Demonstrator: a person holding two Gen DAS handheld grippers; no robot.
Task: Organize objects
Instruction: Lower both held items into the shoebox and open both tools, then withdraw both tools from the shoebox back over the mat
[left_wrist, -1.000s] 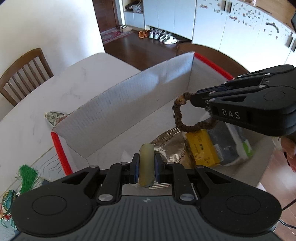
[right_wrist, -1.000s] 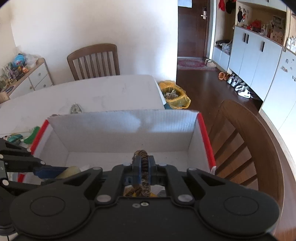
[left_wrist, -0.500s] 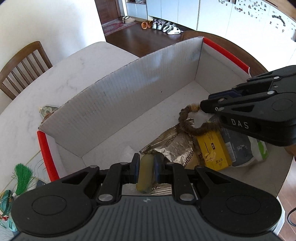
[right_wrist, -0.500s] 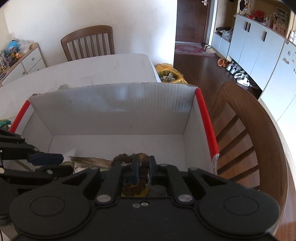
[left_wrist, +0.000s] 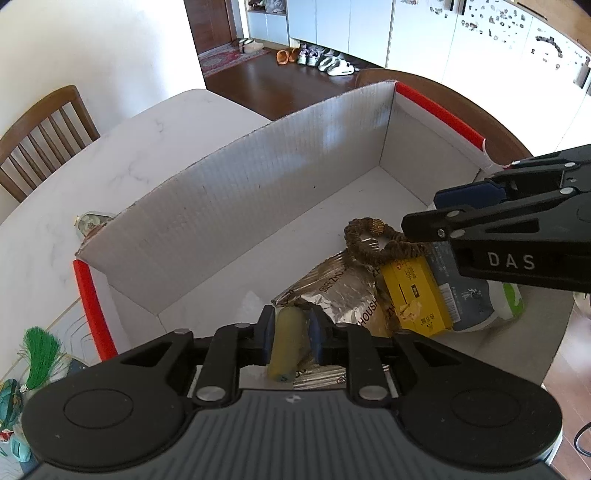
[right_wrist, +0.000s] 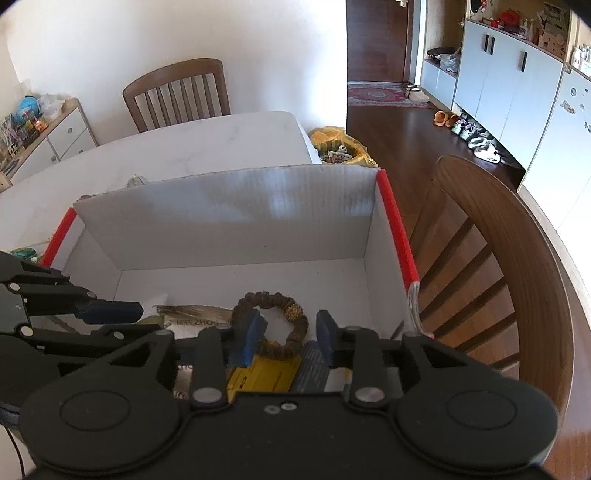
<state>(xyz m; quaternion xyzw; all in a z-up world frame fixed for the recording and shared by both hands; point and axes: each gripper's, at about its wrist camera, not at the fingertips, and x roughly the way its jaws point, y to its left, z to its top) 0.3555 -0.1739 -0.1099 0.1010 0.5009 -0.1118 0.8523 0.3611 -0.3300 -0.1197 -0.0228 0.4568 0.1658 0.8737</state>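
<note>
Inside the white box (right_wrist: 221, 218) on the bench (left_wrist: 122, 155), the right claw (right_wrist: 286, 330) has just been spread; the bead bracelet (right_wrist: 273, 321) lies loose between its jaws. A yellowish tube (left_wrist: 288, 341) is flanked by the left claw (left_wrist: 290, 332), just eased apart; a firm grip cannot be told.

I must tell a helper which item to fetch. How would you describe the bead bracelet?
Look inside the white cardboard box with red edges. The bead bracelet lies on the snack packets, between the right tool's open fingers: a dark brown loop with one gold bead.
</note>
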